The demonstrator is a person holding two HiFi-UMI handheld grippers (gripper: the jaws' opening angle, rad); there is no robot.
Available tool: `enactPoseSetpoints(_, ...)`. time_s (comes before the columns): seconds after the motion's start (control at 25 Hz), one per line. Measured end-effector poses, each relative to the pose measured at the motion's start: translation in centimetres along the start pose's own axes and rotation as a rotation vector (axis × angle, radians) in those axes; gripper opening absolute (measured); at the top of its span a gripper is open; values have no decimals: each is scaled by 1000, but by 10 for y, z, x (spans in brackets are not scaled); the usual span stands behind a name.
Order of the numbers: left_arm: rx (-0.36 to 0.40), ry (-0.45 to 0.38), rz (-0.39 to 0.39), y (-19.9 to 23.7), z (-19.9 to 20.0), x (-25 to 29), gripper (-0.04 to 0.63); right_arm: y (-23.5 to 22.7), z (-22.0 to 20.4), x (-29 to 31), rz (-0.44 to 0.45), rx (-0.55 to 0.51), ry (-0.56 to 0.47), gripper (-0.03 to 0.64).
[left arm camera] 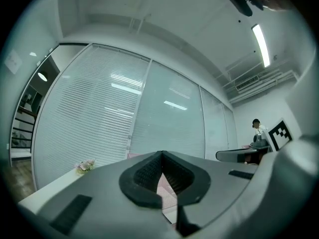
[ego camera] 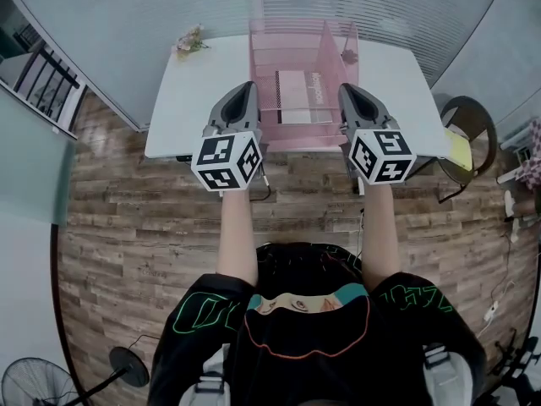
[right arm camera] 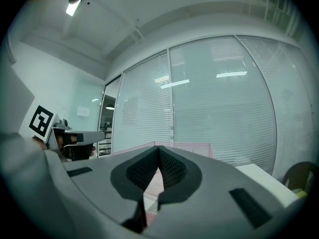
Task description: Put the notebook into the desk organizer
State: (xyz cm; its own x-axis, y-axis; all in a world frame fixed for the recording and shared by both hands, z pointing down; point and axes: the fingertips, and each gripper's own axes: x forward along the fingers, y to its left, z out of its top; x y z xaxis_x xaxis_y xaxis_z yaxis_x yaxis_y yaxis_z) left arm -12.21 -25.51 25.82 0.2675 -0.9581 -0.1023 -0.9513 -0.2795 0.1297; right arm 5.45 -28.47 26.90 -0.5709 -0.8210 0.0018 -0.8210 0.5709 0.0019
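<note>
A pink wire desk organizer (ego camera: pixel 336 51) stands on the white table (ego camera: pixel 196 100). Inside it rests the notebook (ego camera: pixel 297 96), with a pale cover and a striped band. My left gripper (ego camera: pixel 249 88) hovers at the organizer's front left corner, shut and holding nothing. At the front right corner my right gripper (ego camera: pixel 346 90) is likewise shut and holds nothing. In the left gripper view the left gripper (left arm camera: pixel 162 156) has its jaws meeting, with a strip of pink organizer (left arm camera: pixel 167 191) below them. In the right gripper view the right gripper (right arm camera: pixel 158 148) is closed before the organizer's rim (right arm camera: pixel 195 147).
A small bunch of flowers (ego camera: pixel 190 40) lies at the table's far left corner, seen again as flowers (left arm camera: pixel 85 166). A chair (ego camera: pixel 467 134) with a yellow item stands right of the table. Frosted glass walls back the table. A fan (ego camera: pixel 32 384) stands on the wooden floor behind me.
</note>
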Motion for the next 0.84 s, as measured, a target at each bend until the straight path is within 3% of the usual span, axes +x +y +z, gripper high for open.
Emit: enactPoseSetpoints(0.84,-51,-16,29,7,-27,-6,-6,2,-19,-1,23,-48,27,2)
